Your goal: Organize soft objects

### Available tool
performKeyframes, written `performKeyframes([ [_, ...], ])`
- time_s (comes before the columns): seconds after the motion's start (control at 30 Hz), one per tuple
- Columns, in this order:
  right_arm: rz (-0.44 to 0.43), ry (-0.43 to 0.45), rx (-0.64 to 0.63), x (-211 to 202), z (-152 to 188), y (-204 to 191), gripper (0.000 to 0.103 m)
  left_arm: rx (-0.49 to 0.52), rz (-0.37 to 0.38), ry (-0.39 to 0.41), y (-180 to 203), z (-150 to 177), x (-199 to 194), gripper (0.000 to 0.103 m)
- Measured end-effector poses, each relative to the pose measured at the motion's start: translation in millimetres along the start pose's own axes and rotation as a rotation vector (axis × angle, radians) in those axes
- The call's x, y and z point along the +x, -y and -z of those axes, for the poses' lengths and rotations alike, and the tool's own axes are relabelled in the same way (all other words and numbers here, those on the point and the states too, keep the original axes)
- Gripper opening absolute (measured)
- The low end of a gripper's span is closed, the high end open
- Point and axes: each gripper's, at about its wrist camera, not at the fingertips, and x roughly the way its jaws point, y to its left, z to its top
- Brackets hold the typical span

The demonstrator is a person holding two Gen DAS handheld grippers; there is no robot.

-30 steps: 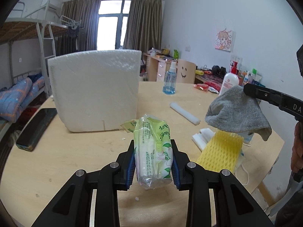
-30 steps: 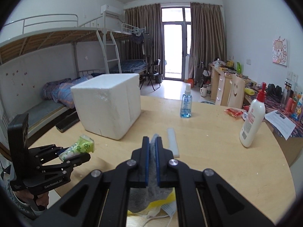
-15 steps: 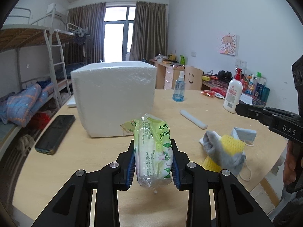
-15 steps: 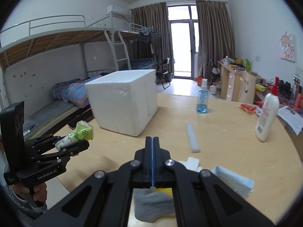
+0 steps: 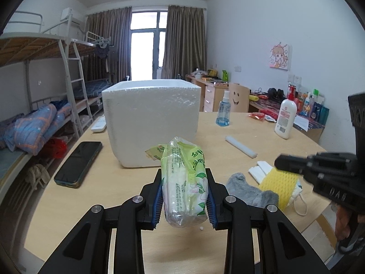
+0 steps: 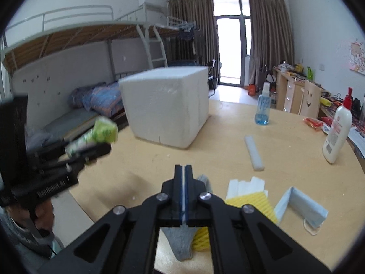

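The left gripper (image 5: 184, 196) has its fingers clamped on a green tissue pack (image 5: 184, 180), held above the table's (image 5: 102, 205) near edge and not yet put away. The right gripper's (image 6: 184, 194) fingers are together with nothing between them; the grey sock (image 5: 248, 190) lies beside the yellow sponge (image 5: 279, 187) near the right edge, seemingly unsorted. Whether the foam box (image 5: 151, 123) holds anything cannot be seen. Readable: "DAS" on the right gripper; the pack's print is too small.

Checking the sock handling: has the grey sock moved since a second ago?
Yes. The grey sock hung from the right gripper above the yellow sponge; now it lies on the table beside the sponge, with the gripper's fingers shut and empty.
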Motion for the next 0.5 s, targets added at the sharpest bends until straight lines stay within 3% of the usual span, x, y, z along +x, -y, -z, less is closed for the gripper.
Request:
performKeyframes([
  [0.1, -0.015, -0.036, 0.0, 7, 8, -1, 0.021, -0.008, -0.008, -0.002, -4, 1, 0, 0.034],
  [0.17, -0.012, -0.053, -0.002, 11, 13, -2, 0.053, -0.008, -0.008, -0.006, -5, 2, 0, 0.034],
  [0.2, -0.022, -0.063, -0.01, 15, 17, -4, 0.058, -0.008, -0.01, -0.006, -6, 2, 0, 0.034],
  [0.5, -0.028, -0.152, -0.059, 39, 36, -17, 0.059, -0.012, -0.015, -0.01, -7, 3, 0, 0.034],
])
